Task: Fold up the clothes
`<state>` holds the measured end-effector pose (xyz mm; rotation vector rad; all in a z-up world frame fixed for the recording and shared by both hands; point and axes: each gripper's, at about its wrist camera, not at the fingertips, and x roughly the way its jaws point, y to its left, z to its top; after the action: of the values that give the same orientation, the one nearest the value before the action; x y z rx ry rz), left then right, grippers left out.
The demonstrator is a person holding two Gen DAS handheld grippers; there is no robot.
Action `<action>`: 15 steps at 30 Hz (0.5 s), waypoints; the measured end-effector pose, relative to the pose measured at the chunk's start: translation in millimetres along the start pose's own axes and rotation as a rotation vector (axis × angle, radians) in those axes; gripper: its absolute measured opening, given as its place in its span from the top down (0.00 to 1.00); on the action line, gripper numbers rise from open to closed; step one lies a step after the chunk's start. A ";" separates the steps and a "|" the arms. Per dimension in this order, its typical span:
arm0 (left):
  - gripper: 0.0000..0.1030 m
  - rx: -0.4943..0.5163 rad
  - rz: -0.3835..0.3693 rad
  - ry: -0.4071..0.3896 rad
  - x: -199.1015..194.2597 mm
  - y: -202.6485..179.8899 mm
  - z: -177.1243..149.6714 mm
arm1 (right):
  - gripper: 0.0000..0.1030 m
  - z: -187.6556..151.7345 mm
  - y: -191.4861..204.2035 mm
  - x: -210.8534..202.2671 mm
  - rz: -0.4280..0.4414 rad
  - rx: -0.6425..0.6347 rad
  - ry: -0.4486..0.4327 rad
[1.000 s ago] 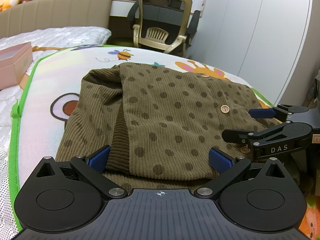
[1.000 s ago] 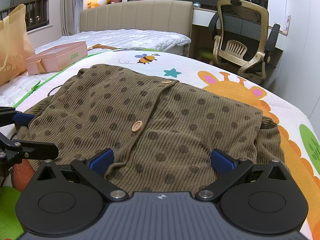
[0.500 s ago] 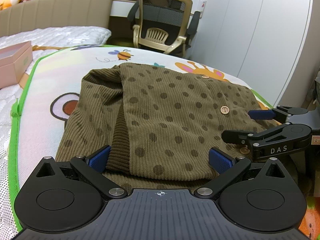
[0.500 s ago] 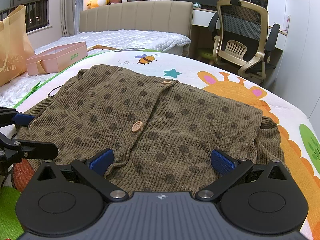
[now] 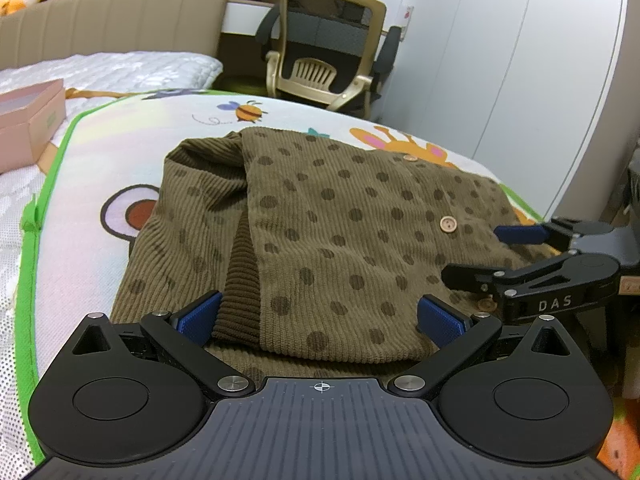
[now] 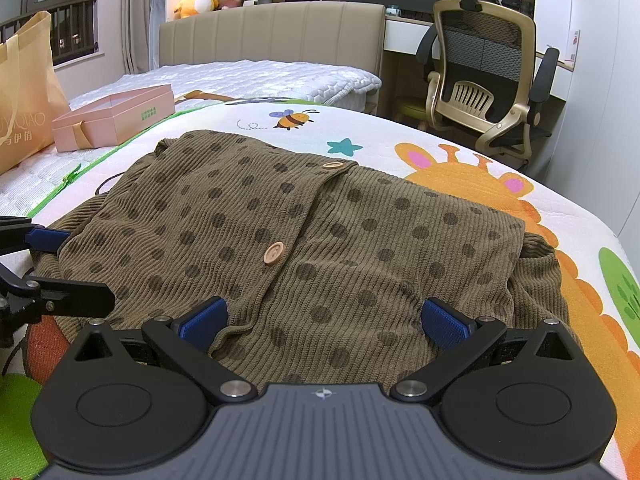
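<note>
On the cartoon play mat [image 6: 472,152], we see the cardigan [image 6: 320,240] lying flat ahead of both wide-open grippers, left gripper [image 5: 320,316] and right gripper [image 6: 324,316], hem nearest our 2 tools.

Both cameras sit low and close at the near edge of the cardigan [image 5: 340,240], each looking forward between its own wide-set jaws toward the headboard [image 6: 272,36] and office chair [image 6: 484,76]. The left view angles rightward, the right view leftward; each catches the other gripper at its edge.
</note>
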<state>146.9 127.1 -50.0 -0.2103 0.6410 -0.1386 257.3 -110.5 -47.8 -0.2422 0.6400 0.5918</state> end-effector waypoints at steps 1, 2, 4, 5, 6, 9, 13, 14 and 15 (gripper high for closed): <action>0.00 -0.015 -0.008 -0.004 -1.5 2.5 0.3 | 0.00 0.1 0.0 0.0 0.000 0.000 0.000; 0.00 -0.030 -0.016 -0.008 -3.1 5.0 0.5 | 0.00 0.2 -0.1 0.0 0.000 0.001 -0.001; 0.00 -0.065 -0.028 -0.019 -7.7 9.8 0.5 | 0.00 0.2 -0.2 -0.1 0.000 0.001 -0.002; 0.00 -0.081 -0.027 -0.025 -9.7 11.5 0.2 | 0.00 0.0 -0.4 -0.2 0.000 0.002 -0.002; 0.00 -0.087 -0.017 -0.031 -11.8 12.1 0.1 | 0.00 -0.1 -0.6 -0.3 0.001 0.003 -0.003; 0.00 -0.096 0.035 -0.053 -19.1 13.7 2.2 | 0.00 -0.2 -1.4 -0.5 0.005 0.008 -0.005; 0.00 -0.101 0.119 -0.057 -25.4 20.1 6.4 | 0.00 -0.3 -2.7 -1.1 0.012 0.015 -0.008; 0.00 -0.100 0.135 -0.051 -25.4 22.2 6.8 | 0.00 -0.3 -2.6 -1.2 0.013 0.016 -0.008; 0.00 -0.102 0.153 -0.044 -25.1 25.0 6.6 | 0.00 -0.4 -2.6 -1.3 0.013 0.017 -0.009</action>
<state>132.5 157.2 -36.3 -0.2609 0.6183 0.0460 257.8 -113.4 -47.2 -0.2199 0.6385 0.5999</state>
